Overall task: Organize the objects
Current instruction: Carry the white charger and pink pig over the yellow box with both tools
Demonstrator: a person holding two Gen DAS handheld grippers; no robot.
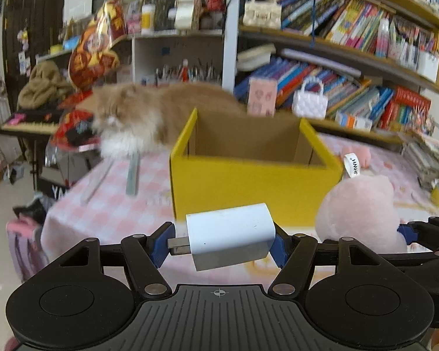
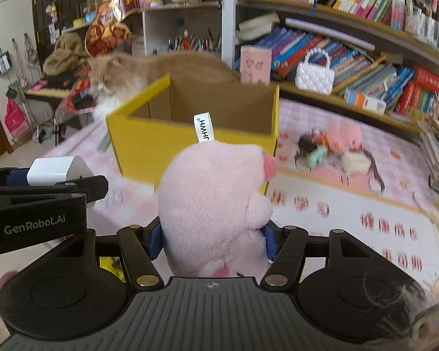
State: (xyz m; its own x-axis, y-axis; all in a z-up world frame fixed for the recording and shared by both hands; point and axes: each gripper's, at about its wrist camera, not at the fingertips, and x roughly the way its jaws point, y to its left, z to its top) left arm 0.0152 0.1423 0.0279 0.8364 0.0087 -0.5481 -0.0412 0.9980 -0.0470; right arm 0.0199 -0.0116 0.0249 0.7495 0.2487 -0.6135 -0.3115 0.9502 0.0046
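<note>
Both claws loaded and held short of the yellow box.

The left claw (image 1: 225,241) is clamped on a white charger (image 1: 229,234), one pad on its body, the other at its plug, so the charger lies crosswise and level above the bench (image 1: 108,204). The right claw (image 2: 213,241) is closed on a pink plush (image 2: 213,201), pads pressed into its soft lower body, leaving its head and white tag upright. Both items sit just in front of the open box (image 1: 248,181), apparently so each can be carried over the near wall and released inside. An orange cat (image 1: 149,108) lies behind the box. More small items (image 2: 330,149) rest on the bench right of it, probably awaiting sorting.
</note>
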